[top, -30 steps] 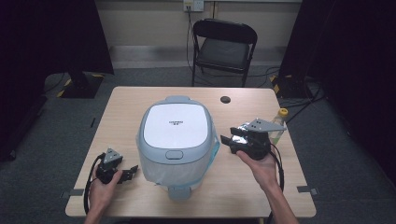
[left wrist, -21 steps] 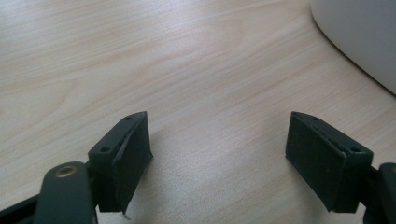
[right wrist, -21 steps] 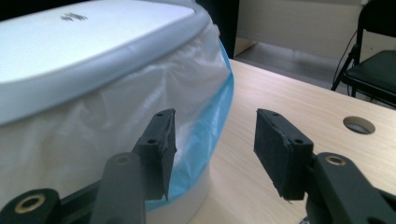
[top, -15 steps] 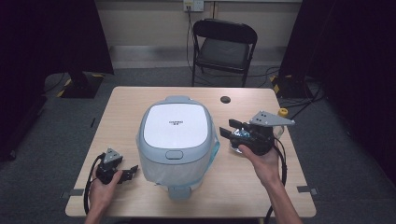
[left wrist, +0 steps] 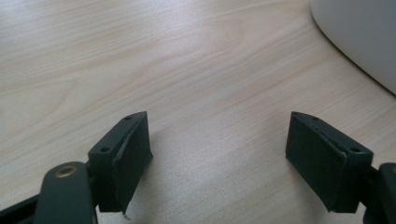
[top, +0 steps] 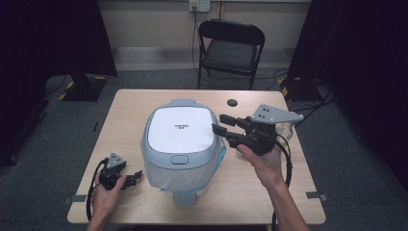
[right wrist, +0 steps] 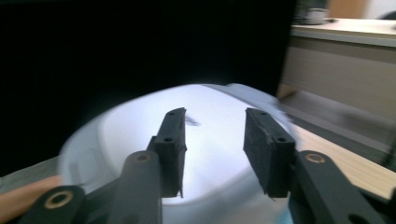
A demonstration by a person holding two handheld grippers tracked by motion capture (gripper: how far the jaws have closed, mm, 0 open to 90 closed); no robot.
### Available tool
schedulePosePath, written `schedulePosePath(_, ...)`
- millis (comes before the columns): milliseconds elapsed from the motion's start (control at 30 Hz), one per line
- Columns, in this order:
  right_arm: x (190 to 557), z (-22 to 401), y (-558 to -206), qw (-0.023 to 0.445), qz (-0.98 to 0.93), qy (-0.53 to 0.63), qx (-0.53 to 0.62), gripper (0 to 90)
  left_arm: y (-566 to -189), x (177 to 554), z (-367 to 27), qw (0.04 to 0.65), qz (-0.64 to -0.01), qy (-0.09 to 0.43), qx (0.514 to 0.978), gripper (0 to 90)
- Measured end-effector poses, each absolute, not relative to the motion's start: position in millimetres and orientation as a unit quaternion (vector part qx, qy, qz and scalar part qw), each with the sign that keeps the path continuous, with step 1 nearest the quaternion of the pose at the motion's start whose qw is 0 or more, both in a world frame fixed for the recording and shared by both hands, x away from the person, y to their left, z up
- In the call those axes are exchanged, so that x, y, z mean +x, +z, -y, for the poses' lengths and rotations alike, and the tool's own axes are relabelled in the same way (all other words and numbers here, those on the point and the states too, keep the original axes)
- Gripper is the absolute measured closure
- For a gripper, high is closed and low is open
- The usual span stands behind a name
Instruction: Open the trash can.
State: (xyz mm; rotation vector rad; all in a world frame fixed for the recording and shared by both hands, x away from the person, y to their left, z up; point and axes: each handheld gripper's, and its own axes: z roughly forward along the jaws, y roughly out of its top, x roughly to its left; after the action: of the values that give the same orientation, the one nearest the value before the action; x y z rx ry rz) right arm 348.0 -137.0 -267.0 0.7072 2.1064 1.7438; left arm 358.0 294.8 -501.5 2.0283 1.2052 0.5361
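Note:
A rice cooker (top: pixel 180 132) with a white lid and a pale blue body stands in the middle of the wooden table (top: pixel 130 108). My right gripper (top: pixel 220 124) hangs in the air at the cooker's right side and points left over the lid's edge. In the right gripper view the gripper (right wrist: pixel 215 135) is open; its jaws have just been closing with nothing between them, and the blurred lid (right wrist: pixel 126 126) lies beyond. My left gripper (top: pixel 136 176) rests low at the table's front left, beside the cooker. Its jaws (left wrist: pixel 219 135) stand wide open over bare wood, the cooker's wall (left wrist: pixel 359 32) at the upper right.
A small black round thing (top: pixel 233 102) lies on the table behind the cooker. A clear container (top: pixel 285 129) stands at the table's right edge, partly behind my right gripper. A black folding chair (top: pixel 230 48) is beyond the far edge.
My right gripper has risen and come in toward the cooker's lid, and its jaws stand closer together. The left gripper has not moved.

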Motion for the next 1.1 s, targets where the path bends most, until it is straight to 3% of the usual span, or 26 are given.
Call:
schedulePosePath(200,335,107,-266,0.108,-0.764,0.607,0.191,67.3,-501,358,-295,0.353,-0.466,0.207,0.784,21.5)
schedulePosePath(633,319,67,-278,0.07,-0.806,0.574,0.122,87.4,-501,358,-295,0.353,-0.466,0.208,0.784,21.5)
schedulePosePath(1100,311,62,-288,0.09,-0.816,0.559,0.116,90.0,-502,358,-295,0.353,-0.466,0.207,0.784,21.5)
